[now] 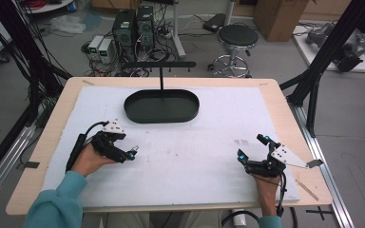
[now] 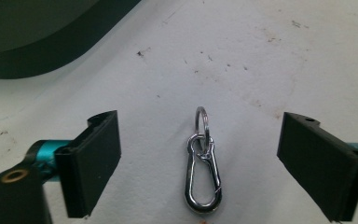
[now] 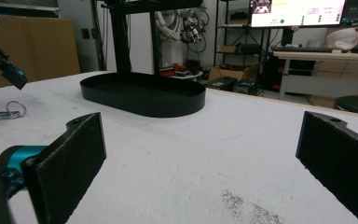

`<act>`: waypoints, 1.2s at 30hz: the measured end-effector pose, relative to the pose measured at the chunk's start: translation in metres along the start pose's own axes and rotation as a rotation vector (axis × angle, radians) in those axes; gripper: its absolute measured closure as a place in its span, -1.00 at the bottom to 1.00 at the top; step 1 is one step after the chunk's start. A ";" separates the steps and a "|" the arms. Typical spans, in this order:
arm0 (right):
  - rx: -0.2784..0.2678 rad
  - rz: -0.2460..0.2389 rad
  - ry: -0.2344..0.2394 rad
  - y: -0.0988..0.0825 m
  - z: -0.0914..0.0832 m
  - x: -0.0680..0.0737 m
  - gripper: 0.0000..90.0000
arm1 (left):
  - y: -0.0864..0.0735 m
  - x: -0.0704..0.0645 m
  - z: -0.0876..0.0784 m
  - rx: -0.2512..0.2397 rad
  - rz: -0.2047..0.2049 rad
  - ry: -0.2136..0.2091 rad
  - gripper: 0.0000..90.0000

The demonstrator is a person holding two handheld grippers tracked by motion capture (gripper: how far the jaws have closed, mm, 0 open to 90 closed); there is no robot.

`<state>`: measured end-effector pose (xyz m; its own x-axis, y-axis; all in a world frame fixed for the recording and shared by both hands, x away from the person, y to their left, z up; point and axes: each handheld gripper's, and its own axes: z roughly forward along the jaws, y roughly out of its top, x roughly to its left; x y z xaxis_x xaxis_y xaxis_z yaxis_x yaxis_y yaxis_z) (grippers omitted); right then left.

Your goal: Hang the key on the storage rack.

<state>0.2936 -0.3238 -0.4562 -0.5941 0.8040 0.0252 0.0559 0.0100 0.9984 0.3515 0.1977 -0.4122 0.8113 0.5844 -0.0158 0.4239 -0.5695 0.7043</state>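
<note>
Between the jaws of our left gripper [image 2: 199,163], in the left gripper view, lies a small metal carabiner clip [image 2: 203,179] with a key ring [image 2: 202,122] threaded through its upper end, flat on the white mat [image 2: 242,60] that covers the table. We read this as the pick-up step: the jaws straddle the clip, one black pad [image 2: 95,161] on either side, both well clear of the metal, so the tongs stand apart and nothing is held yet. From the high view our left gripper [image 1: 129,154] sits near the left front of the mat, short of the black oval tray [image 1: 161,105], which stands toward the far middle of the table with a thin post rising behind it. Our right gripper [image 1: 253,151] rests at the right front, its jaws wide apart too, with only bare mat between them in the right gripper view; from there we can see the clip [image 3: 3,112] lying off to the left. Judging by the layout, the tray is the likely destination, though we cannot be sure. The next move calls for bringing the left jaws together squarely on the clip's long sides, low enough that the pads catch the thin wire body instead of sliding over it, and keeping the loose ring from snagging. The clip is thin and shiny, so we would expect it to twist or slip if the pads close off-centre.
</note>
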 end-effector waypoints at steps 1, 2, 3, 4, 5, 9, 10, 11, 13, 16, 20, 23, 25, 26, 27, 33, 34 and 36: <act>0.001 -0.001 0.002 0.000 0.000 0.000 -0.99 | 0.000 0.000 0.001 0.006 0.002 0.003 -0.61; 0.001 -0.001 0.002 0.000 0.000 0.000 -0.99 | 0.000 0.000 0.001 0.006 0.002 0.003 -0.57; 0.001 -0.001 0.000 0.000 0.000 0.000 -0.99 | 0.000 0.000 0.001 0.009 0.000 -0.003 -0.53; 0.001 -0.001 0.000 0.000 0.000 0.000 -0.99 | 0.000 0.000 0.002 0.016 0.000 -0.007 -0.53; 0.001 0.000 0.001 0.000 0.000 0.000 -0.99 | 0.000 0.000 0.003 0.018 0.003 -0.010 -0.46; 0.002 0.003 0.001 0.000 0.000 0.000 -0.98 | 0.000 0.001 0.005 0.036 0.002 -0.020 -0.24; -0.005 -0.008 -0.001 0.000 0.000 -0.001 -0.99 | -0.001 0.001 0.006 0.037 0.002 -0.020 -0.19; -0.004 -0.008 -0.001 0.000 0.000 -0.001 -0.98 | -0.001 0.001 0.006 0.037 0.002 -0.020 -0.15; -0.005 -0.008 0.000 0.000 0.000 -0.001 -0.99 | 0.000 0.000 0.006 0.050 0.003 -0.016 -0.03; -0.005 -0.006 0.000 0.000 0.000 -0.001 -0.98 | 0.000 0.000 0.008 0.058 0.002 -0.019 0.10; -0.004 -0.005 0.000 0.000 0.000 -0.001 -0.99 | 0.000 -0.001 0.009 0.063 0.001 -0.010 0.27; -0.004 -0.005 0.000 0.000 0.000 -0.001 -0.99 | 0.000 -0.001 0.010 0.073 0.005 -0.004 0.38; -0.006 -0.005 0.000 0.000 0.000 -0.001 -0.99 | 0.000 -0.002 0.011 0.072 -0.001 0.000 0.44; -0.004 -0.004 0.000 0.000 0.000 -0.001 -0.98 | 0.001 -0.002 0.011 0.076 0.001 -0.001 0.48; -0.003 -0.004 0.000 0.000 0.000 -0.001 -0.99 | 0.001 -0.002 0.011 0.076 0.001 -0.001 0.51; -0.003 -0.003 0.000 0.000 0.000 -0.001 -0.98 | 0.001 -0.002 0.013 0.086 0.002 -0.003 0.65; -0.003 -0.003 0.000 0.000 0.000 -0.001 -0.99 | 0.001 -0.002 0.014 0.086 0.002 0.000 0.65; -0.003 -0.004 0.000 0.000 0.000 -0.001 -0.99 | 0.002 -0.002 0.014 0.090 0.008 0.005 0.69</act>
<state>0.2941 -0.3242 -0.4562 -0.5945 0.8038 0.0208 0.0507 0.0117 0.9986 0.3566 0.1873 -0.4211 0.8129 0.5824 -0.0072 0.4525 -0.6237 0.6374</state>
